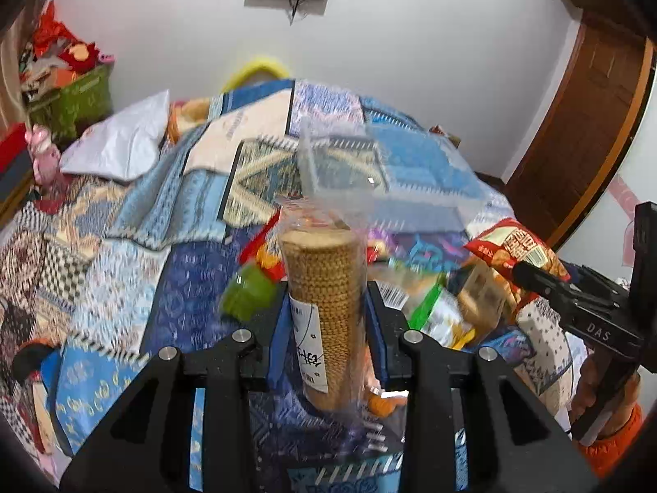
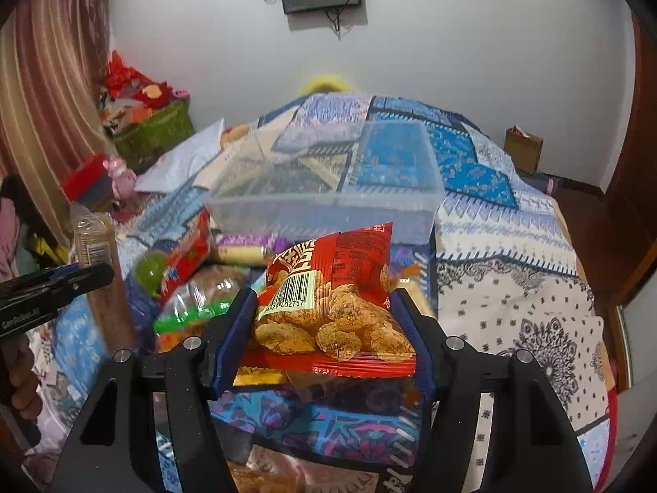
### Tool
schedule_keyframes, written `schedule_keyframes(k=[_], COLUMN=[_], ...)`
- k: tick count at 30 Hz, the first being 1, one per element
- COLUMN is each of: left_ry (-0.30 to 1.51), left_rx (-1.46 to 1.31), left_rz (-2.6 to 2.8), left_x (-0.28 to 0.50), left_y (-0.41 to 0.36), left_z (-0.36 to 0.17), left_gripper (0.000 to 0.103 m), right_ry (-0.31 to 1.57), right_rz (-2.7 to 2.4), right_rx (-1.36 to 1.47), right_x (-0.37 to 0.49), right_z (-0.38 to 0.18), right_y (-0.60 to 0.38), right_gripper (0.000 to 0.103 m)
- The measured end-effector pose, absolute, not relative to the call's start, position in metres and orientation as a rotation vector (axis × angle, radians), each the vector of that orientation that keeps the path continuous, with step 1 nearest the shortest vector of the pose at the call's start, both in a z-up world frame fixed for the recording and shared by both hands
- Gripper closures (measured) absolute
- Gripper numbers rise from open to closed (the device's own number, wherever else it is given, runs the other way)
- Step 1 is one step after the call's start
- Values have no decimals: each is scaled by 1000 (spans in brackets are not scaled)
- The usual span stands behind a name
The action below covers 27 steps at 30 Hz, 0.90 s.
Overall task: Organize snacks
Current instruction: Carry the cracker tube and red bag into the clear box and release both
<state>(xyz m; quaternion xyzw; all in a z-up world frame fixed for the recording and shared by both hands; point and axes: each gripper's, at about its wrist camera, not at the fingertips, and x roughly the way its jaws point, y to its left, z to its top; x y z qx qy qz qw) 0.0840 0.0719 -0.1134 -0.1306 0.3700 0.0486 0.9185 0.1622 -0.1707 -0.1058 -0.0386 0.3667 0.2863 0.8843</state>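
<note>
My left gripper [image 1: 328,308] is shut on a clear sleeve of round tan biscuits [image 1: 324,287], held upright above the bed. The same sleeve [image 2: 92,238] shows at the left of the right wrist view, in the left gripper [image 2: 94,275]. My right gripper [image 2: 323,302] is shut on a red bag of fried snacks [image 2: 341,296], its blue pads pressing both sides. In the left wrist view that bag [image 1: 513,246] hangs from the right gripper [image 1: 529,275] at the right. A clear plastic box [image 2: 320,205] stands on the quilt just beyond both grippers, seen also in the left wrist view [image 1: 431,201].
Loose snacks lie heaped on the patchwork quilt [image 2: 513,287] below the grippers: a green round pack [image 2: 150,267], a green-striped bag [image 2: 193,308], a purple packet [image 2: 246,242]. A white pillow [image 1: 119,143] and a green basket [image 1: 74,98] are far left; a wooden door [image 1: 575,131] right.
</note>
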Motion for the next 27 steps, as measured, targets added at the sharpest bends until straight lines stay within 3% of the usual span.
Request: schedule_keyframes(k=[16,27], left_ry=[599,576], left_rx=[-199,-200], left_rz=[58,41], left_x=[126,177], left_y=[63,69], left_z=[-53,-44], left_gripper=[69,69], right_ry=[647,596], right_rz=[576,555], right_rx=[17,60], right_x=[189,226], right_z=[-68,-56], right_y=[-184,-177], right_gripper=[40,40])
